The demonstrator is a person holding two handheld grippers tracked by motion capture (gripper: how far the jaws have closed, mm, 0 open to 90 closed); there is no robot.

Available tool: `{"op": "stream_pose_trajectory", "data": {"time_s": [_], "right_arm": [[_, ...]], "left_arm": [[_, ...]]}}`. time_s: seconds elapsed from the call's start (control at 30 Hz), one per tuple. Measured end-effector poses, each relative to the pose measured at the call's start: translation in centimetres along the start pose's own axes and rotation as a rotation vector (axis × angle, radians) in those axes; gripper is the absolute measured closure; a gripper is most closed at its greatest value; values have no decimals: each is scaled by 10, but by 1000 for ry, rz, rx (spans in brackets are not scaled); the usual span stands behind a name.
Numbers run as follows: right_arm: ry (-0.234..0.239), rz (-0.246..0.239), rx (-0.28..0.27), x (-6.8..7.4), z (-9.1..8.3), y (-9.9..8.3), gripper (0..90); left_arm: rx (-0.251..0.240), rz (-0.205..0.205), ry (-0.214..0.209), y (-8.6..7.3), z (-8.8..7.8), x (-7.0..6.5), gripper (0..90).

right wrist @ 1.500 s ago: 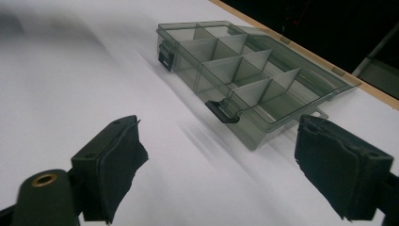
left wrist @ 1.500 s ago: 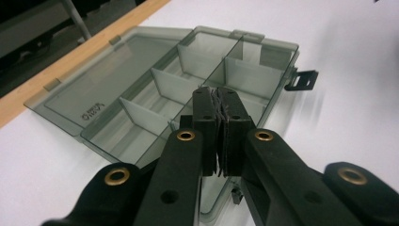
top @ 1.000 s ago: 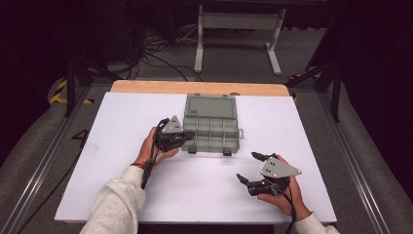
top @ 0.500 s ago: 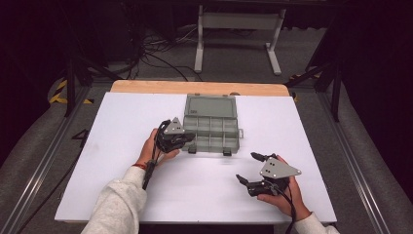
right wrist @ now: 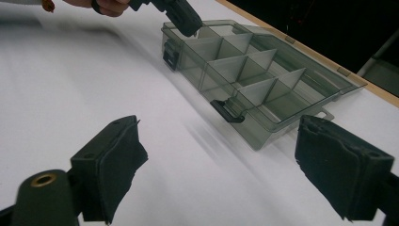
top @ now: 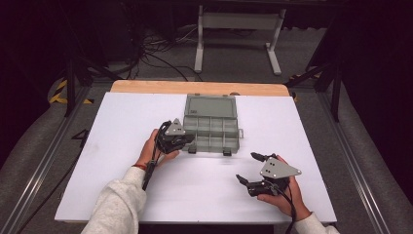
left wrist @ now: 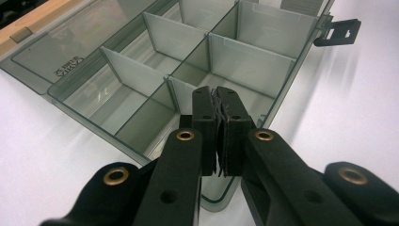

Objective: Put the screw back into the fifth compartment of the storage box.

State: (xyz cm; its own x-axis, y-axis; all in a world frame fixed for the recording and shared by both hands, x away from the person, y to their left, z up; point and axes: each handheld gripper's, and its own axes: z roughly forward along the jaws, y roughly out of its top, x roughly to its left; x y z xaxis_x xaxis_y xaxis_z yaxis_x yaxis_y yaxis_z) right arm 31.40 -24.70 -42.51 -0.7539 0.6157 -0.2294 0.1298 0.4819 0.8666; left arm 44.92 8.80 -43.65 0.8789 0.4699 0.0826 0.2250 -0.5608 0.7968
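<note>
Sitting at frame centre, 1 open organizer box (top: 211, 127) has bare compartments; left gripper (top: 187, 140), jaws pressed together, touches its corner; right gripper (top: 249, 168) gapes, lower right.

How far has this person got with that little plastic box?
The organizer box already lies open, lid flat, and the compartments in sight look empty. In hand: the left gripper, jaws shut, is at the box's near left corner. The right gripper hangs open over the bare table, apart from the box. Whatever comes next hasn't begun.

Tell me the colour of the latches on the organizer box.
Black latches on the smoky grey organizer box; clearest in the right gripper view.
</note>
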Motion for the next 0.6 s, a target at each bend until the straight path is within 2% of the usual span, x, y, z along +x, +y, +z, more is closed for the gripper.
{"op": "stream_pose_trajectory", "data": {"time_s": [0.1, 0.27, 0.37, 0.53, 0.6], "right_arm": [[0, 1, 0, 0, 0, 0, 152], [-1, -1, 0, 0, 0, 0, 152], [-3, -1, 0, -1, 0, 0, 152], [-7, 0, -3, -1, -1, 0, 152], [-7, 0, -3, -2, -1, 0, 152]], "left_arm": [[4, 1, -1, 0, 0, -1, 875], [-4, -1, 18, 1, -2, -1, 825], [-26, 4, 25, 2, -6, -1, 788], [-73, 28, 59, 4, -21, -8, 659], [-83, 35, 76, 3, -26, -10, 553]]}}
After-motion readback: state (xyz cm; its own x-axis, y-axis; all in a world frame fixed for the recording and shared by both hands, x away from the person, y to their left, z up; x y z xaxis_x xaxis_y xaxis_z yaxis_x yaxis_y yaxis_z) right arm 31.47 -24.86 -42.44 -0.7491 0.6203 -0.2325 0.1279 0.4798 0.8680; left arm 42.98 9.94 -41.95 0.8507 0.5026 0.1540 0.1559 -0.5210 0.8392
